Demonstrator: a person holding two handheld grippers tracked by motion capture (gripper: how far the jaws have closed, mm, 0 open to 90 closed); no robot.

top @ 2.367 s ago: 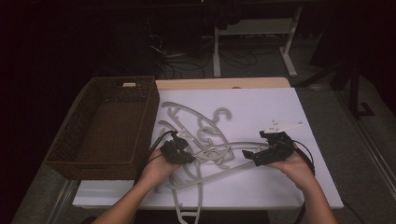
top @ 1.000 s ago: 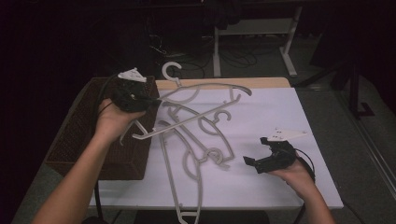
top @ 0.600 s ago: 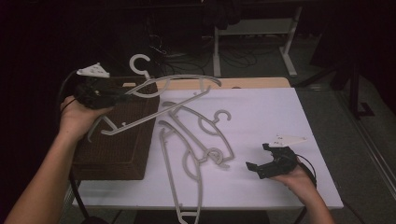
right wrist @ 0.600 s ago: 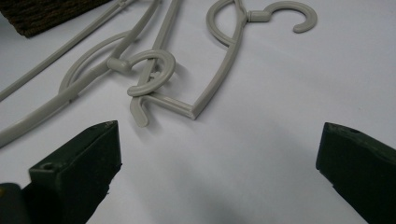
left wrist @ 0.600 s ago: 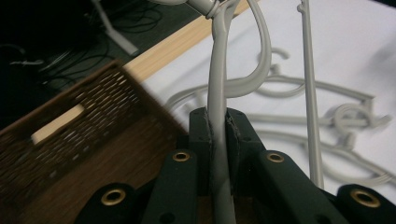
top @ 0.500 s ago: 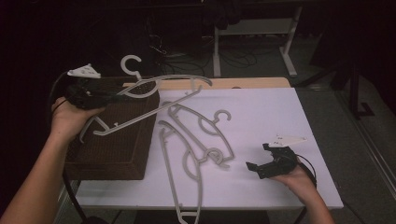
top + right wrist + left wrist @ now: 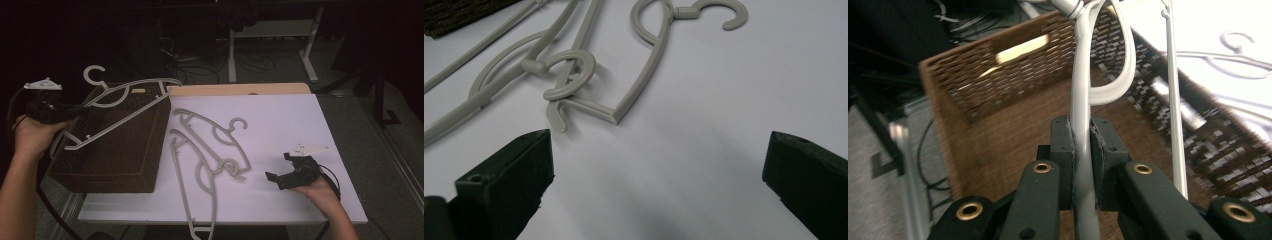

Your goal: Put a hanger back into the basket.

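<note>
Left gripper (image 7: pixel 47 111) clamped on a grey hanger (image 7: pixel 125 100), carried level over the wicker basket (image 7: pixel 117 165), likely for dropping in. Right gripper (image 7: pixel 290 172) open, waiting near remaining hangers (image 7: pixel 210 150).

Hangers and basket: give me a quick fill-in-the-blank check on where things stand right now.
1. The left gripper is shut on a grey ____.
2. That held piece hangs over the brown wicker ____.
3. The right gripper rests on the white table with its jaws ____.
4. ____ hangers lie on the table.

Missing words: hanger; basket; open; two
</note>
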